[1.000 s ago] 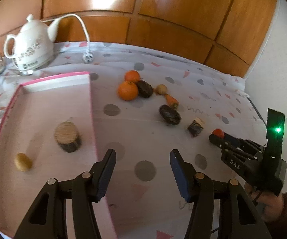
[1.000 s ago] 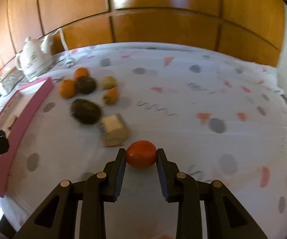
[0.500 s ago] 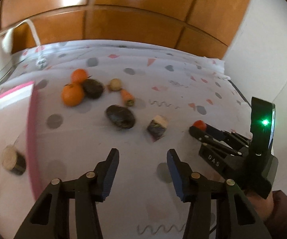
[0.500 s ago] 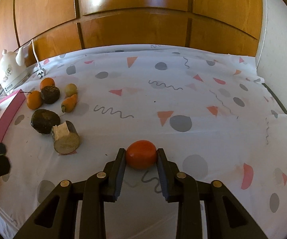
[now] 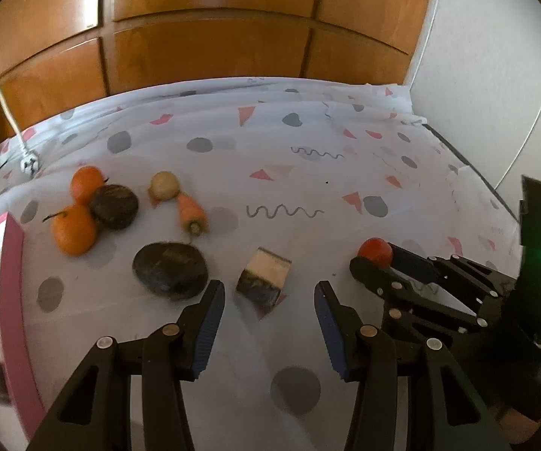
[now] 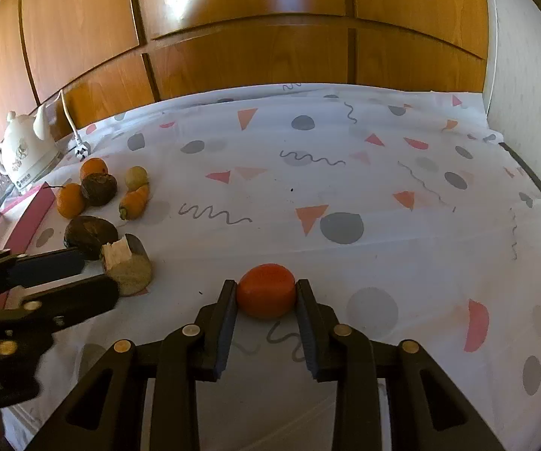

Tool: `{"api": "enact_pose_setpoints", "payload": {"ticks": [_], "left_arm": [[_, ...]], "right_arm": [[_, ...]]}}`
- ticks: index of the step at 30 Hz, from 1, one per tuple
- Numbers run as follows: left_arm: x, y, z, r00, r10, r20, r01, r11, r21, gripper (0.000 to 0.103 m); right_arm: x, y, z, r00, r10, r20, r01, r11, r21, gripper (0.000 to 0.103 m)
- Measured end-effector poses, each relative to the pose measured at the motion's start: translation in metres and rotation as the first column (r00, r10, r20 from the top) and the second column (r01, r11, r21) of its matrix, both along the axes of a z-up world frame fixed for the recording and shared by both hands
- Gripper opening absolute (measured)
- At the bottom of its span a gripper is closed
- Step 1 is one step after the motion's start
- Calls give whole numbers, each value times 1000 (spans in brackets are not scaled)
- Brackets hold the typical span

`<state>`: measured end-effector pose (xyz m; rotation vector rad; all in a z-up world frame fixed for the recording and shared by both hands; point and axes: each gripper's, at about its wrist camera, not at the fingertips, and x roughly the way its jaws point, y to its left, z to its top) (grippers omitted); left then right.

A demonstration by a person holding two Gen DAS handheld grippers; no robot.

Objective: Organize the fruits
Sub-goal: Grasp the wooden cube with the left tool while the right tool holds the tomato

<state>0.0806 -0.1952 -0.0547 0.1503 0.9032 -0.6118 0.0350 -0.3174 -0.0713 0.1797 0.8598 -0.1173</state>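
The left gripper has swung away from the pink tray and is now lined up on the cut chunk with the pale face, dark rind down on the patterned tablecloth. A second ago it hung over the tray edge; now the tray sits off at the left border. Its jaws have narrowed a little and stand partly open, empty, the chunk just ahead of the tips and not yet between them. Over on the right, the right gripper has barely budged: nearly closed, its pads pinch the red-orange fruit, which looks to be resting on the cloth or only just off it. The oranges, dark avocados and small carrot wait clustered near the tray. I'd say the chunk is the next pick, the red fruit not yet delivered.
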Motion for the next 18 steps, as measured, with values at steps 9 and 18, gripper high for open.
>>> {"api": "enact_pose_setpoints", "payload": {"ticks": [9,18], "left_arm": [[10,-11,-16,1000,10,4,-11,1000,22,30],[-17,14,-10,998,55,-22,-55,998,-23,30]], "right_arm": [[0,-2,-1,1000,2,6,-2,1000,20,33],[1,2,-1,1000,4,-4,-4,1000,-9,33]]}}
